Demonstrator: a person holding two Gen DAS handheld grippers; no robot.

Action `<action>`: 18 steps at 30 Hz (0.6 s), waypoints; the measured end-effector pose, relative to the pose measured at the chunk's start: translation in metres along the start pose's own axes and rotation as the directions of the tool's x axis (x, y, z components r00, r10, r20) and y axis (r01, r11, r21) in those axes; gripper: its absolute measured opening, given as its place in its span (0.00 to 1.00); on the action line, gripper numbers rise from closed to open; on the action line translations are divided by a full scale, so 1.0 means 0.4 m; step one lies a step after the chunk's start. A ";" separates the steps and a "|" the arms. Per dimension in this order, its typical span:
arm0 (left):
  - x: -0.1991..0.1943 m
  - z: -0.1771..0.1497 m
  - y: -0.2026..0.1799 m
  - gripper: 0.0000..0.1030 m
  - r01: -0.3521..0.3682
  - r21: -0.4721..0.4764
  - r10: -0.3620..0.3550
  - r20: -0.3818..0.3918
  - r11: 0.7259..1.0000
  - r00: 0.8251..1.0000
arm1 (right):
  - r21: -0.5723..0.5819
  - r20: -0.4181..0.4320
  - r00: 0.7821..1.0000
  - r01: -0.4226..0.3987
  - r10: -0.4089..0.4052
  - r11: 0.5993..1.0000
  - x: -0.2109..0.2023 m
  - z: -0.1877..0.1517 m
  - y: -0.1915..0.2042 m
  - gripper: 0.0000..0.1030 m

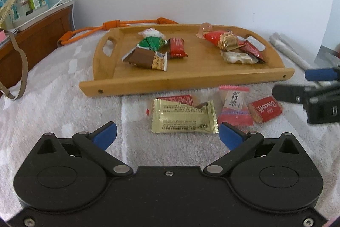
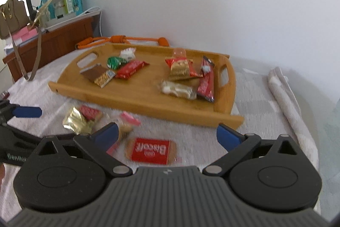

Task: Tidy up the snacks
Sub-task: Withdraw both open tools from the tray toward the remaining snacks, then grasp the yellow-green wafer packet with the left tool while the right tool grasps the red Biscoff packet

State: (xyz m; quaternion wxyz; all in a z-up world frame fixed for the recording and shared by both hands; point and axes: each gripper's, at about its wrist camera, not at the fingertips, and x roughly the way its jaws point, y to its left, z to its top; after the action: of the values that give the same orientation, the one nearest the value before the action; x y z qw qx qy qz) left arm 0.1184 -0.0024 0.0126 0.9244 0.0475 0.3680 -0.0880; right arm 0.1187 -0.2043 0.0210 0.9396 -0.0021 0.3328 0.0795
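A wooden tray [image 1: 191,76] [image 2: 148,103] lies on a white towel and holds two groups of snacks: a brown bar [image 1: 146,59], a green packet [image 1: 152,43] and a red bar [image 1: 176,47] on the left, red and gold packets [image 1: 233,46] on the right. In front of the tray lie a gold packet [image 1: 183,116], a pink packet [image 1: 233,105] and a red Biscoff packet [image 1: 265,109] [image 2: 152,150]. My left gripper [image 1: 167,134] is open, just short of the gold packet. My right gripper [image 2: 166,135] is open above the Biscoff packet.
An orange rope [image 1: 110,27] lies behind the tray. A wooden shelf [image 1: 38,35] with bottles stands at the left, with a bag strap [image 1: 23,69] hanging over it. A rolled towel [image 2: 284,95] lies to the right of the tray. A white wall is behind.
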 end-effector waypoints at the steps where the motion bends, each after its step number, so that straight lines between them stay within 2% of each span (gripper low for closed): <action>1: 0.005 -0.002 0.000 1.00 0.004 -0.004 -0.004 0.000 1.000 1.000 | -0.002 -0.002 1.000 -0.002 0.002 1.000 0.002 -0.011 -0.001 1.00; 7: 0.030 -0.006 -0.011 1.00 0.011 -0.019 -0.011 -0.008 1.000 1.000 | -0.013 -0.022 1.000 -0.006 0.006 1.000 0.023 -0.051 -0.003 1.00; 18: 0.077 0.003 -0.013 1.00 -0.019 -0.041 0.018 -0.007 0.999 1.000 | -0.032 -0.063 0.998 -0.033 0.031 0.999 0.078 -0.072 0.016 1.00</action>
State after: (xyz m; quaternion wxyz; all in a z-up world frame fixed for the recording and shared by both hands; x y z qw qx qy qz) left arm 0.1403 -0.0115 -0.0080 0.9247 0.0321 0.3724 -0.0717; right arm 0.1235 -0.1951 -0.0207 0.9271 -0.0148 0.3608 0.1001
